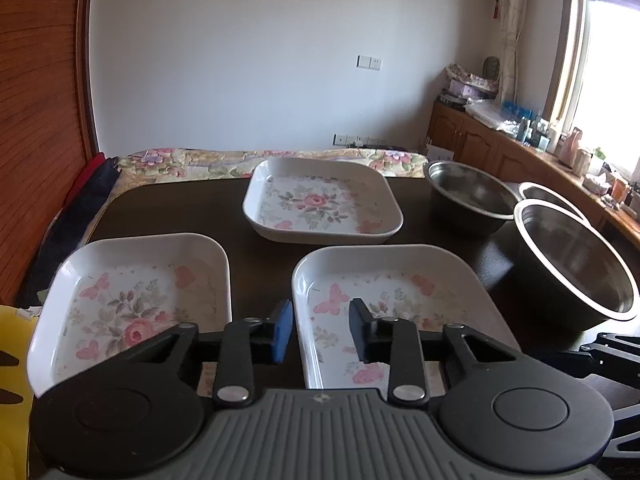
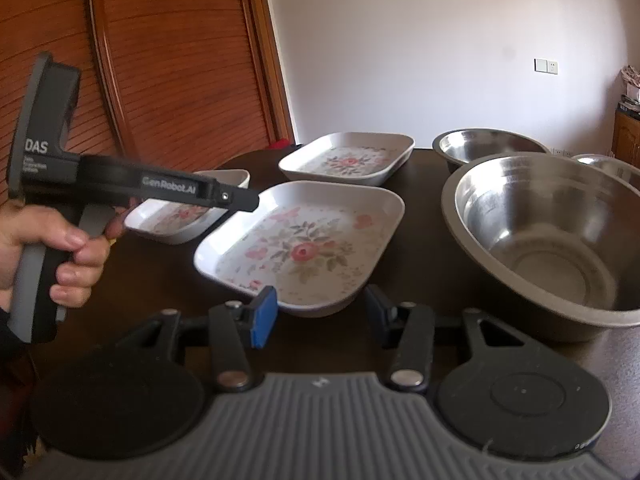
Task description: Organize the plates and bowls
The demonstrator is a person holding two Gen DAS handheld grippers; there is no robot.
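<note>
Three white square plates with rose prints lie on the dark table (image 1: 168, 208): near left (image 1: 132, 300), near right (image 1: 400, 292), far middle (image 1: 320, 200). Three steel bowls stand at the right: a large near one (image 1: 576, 264), one behind it (image 1: 468, 196), and a third (image 1: 548, 196) mostly hidden. My left gripper (image 1: 320, 330) is open, its jaws straddling the left rim of the near right plate. My right gripper (image 2: 320, 312) is open at the near corner of the same plate (image 2: 304, 244), beside the large bowl (image 2: 552, 240).
The left gripper's body (image 2: 132, 188) and the hand holding it show at the left of the right wrist view. A floral cloth (image 1: 192, 162) lies past the table's far edge. A wooden sideboard (image 1: 500, 148) with clutter runs along the right wall.
</note>
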